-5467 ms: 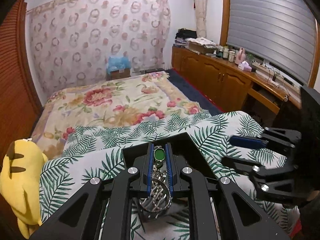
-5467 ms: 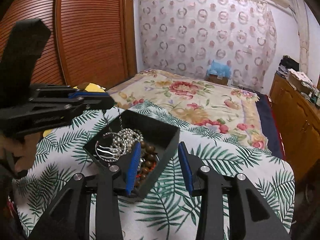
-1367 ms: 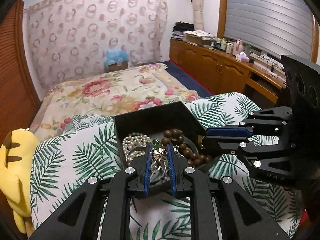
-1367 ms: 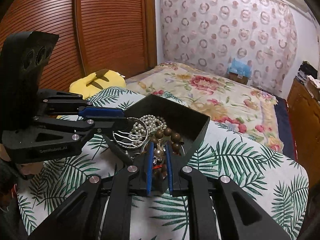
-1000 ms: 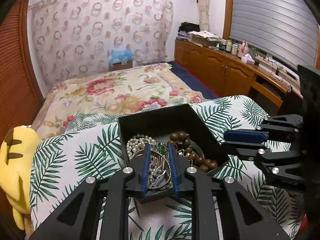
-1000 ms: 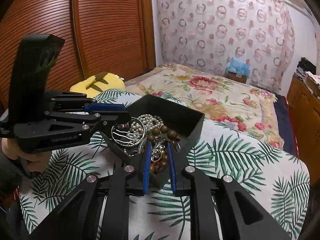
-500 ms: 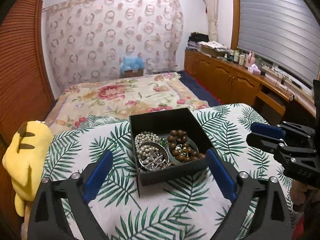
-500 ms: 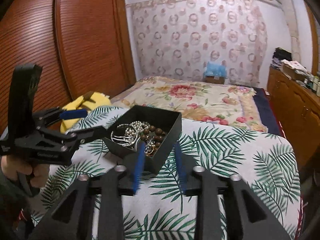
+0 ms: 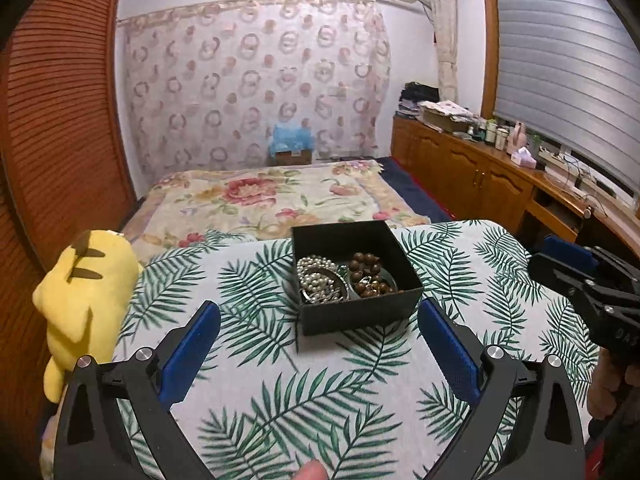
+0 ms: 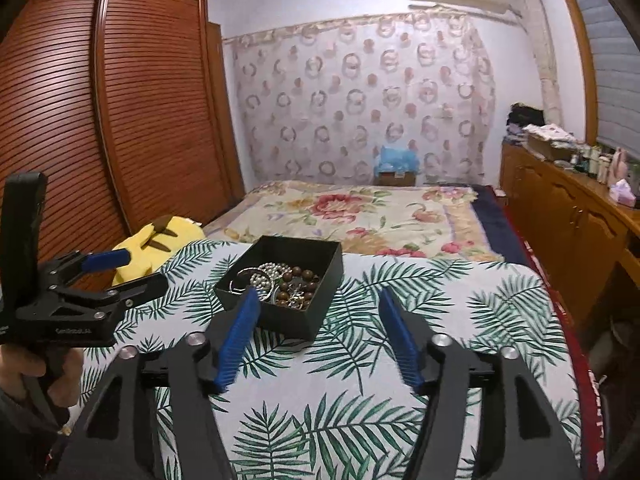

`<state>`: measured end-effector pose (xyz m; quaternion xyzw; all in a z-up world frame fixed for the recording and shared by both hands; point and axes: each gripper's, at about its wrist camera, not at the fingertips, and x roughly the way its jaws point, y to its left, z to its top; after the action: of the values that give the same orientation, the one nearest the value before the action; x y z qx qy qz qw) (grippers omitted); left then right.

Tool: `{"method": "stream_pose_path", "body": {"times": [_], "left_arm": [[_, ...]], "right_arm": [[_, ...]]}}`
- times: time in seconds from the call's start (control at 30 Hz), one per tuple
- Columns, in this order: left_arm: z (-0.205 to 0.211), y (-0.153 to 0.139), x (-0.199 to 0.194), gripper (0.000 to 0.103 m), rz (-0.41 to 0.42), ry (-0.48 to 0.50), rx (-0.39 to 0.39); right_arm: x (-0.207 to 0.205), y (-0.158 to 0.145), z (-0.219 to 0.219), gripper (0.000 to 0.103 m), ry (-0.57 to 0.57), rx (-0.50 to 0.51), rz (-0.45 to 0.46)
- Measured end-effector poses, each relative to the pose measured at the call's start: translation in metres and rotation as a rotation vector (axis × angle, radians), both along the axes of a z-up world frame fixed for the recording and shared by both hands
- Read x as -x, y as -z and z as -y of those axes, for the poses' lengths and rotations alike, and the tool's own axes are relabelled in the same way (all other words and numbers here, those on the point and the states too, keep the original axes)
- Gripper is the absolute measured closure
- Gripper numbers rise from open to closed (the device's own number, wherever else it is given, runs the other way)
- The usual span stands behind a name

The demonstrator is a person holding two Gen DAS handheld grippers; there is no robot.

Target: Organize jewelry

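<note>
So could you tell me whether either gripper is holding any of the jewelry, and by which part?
Nothing is held. The left gripper and right gripper are both empty, jaws opening, and the jewelry lies in the black box.

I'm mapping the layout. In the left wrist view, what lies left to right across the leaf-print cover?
Yellow plush toy → black open box of jewelry → right gripper, its jaws opening, with nothing between them.

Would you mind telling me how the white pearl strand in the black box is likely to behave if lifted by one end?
The white pearl strand lies in loose coils, so it would probably hang limp. It overlaps the silver bangle beside the brown wooden beads, so it may snag them. Round glossy beads might slip between pads.
</note>
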<state>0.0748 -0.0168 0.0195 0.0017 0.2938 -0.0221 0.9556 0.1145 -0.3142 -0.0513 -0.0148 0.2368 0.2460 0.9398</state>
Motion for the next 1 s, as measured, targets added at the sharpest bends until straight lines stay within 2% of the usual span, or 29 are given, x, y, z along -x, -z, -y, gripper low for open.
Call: {"method": "stream_pose_path", "body": {"times": [0.1, 0.23, 0.53, 1.0], "left_arm": [[-0.002, -0.005, 0.011, 0.008, 0.009, -0.018, 0.000], [-0.005, -0.009, 0.023, 0.008, 0.018, -0.045, -0.010], [-0.012, -0.010, 0.035, 0.008, 0.034, -0.064, 0.000], [-0.012, -0.012, 0.036, 0.008, 0.035, -0.057, 0.003]], "right_arm": [[0.009, -0.005, 0.006, 0.014, 0.029, -0.015, 0.013], [0.021, -0.008, 0.016, 0.003, 0.074, -0.025, 0.027], [0.028, -0.001, 0.025, 0.003, 0.133, -0.020, 0.028], [0.028, 0.004, 0.023, 0.003, 0.120, -0.028, 0.027]]}}
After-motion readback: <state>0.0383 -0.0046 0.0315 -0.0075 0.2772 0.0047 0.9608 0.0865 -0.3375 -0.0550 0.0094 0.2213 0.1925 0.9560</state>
